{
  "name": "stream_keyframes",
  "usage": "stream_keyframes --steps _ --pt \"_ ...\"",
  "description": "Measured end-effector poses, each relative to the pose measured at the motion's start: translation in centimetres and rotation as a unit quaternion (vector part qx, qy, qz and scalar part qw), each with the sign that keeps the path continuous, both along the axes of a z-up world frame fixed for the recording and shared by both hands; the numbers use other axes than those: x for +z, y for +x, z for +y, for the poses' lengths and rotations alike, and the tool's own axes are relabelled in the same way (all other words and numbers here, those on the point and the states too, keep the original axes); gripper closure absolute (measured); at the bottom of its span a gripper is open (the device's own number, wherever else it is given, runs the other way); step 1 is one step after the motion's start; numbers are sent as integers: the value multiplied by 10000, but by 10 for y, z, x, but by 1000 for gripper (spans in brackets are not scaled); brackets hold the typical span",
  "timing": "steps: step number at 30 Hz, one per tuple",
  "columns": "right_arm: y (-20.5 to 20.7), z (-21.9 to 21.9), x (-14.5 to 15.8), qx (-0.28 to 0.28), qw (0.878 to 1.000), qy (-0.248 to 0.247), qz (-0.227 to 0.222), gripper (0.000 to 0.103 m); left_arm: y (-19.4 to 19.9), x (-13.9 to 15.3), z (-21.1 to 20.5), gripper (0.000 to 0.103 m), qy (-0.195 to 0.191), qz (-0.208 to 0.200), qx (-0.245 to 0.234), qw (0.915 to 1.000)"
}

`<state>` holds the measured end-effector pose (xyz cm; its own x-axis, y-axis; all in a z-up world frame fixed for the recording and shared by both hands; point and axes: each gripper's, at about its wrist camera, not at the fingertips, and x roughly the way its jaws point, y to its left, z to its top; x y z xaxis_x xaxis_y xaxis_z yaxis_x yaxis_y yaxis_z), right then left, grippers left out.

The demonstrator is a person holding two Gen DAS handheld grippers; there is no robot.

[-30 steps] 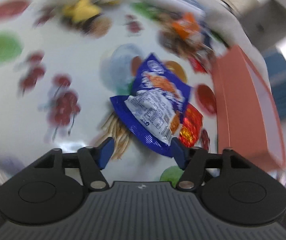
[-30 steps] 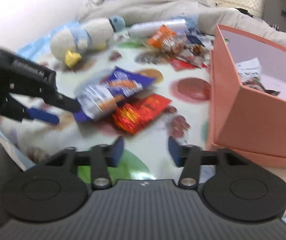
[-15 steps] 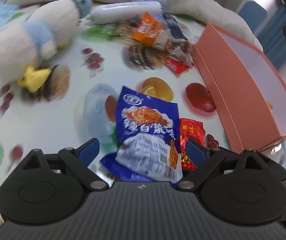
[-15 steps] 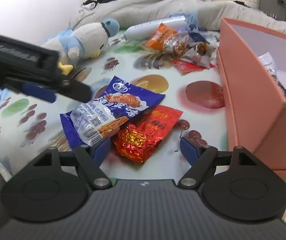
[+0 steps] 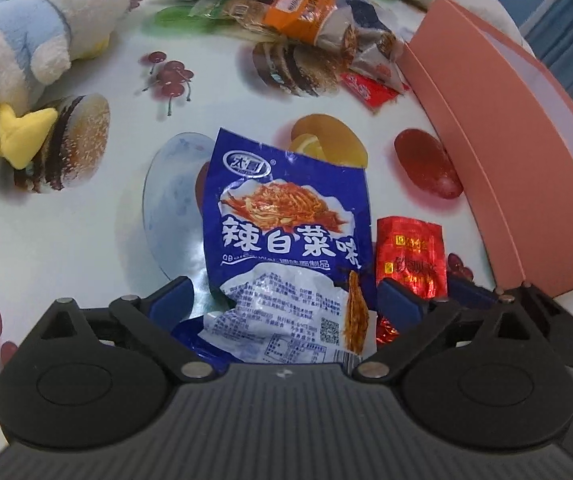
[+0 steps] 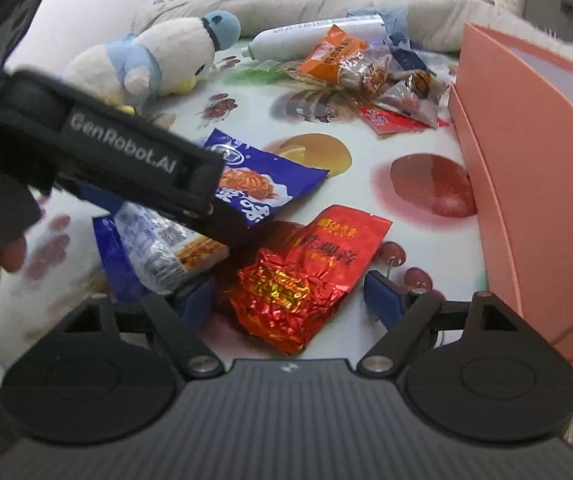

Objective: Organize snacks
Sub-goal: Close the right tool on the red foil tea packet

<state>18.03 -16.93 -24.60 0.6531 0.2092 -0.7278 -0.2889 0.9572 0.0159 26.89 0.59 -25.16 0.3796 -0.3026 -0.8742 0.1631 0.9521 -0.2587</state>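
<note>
Fruit-print tablecloth (image 5: 86, 248), blue packet (image 5: 286, 240) between left gripper's (image 5: 286, 300) parted jaws, red packet (image 6: 306, 272) between right gripper's (image 6: 290, 296) parted jaws.

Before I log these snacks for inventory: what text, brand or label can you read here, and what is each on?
"辣白菜味": blue packet, large white characters on its front.
"GenRobot.AI": side of the left gripper, seen from the right wrist view.
Red foil packet: gold characters, too crinkled to read.
Orange packet: print too blurred.
Blue packet's logo, fine print and QR code: too small.
</note>
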Motion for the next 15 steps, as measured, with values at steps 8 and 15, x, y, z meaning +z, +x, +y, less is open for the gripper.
stream_keyframes --steps 8,15 --pt "-3 -5 6 65 10000 -72 2 42 5 0 -4 0 209 -66 295 9993" --pt "-6 -16 9 57 9999 -85 -23 45 6 0 -13 0 398 -40 33 9992"
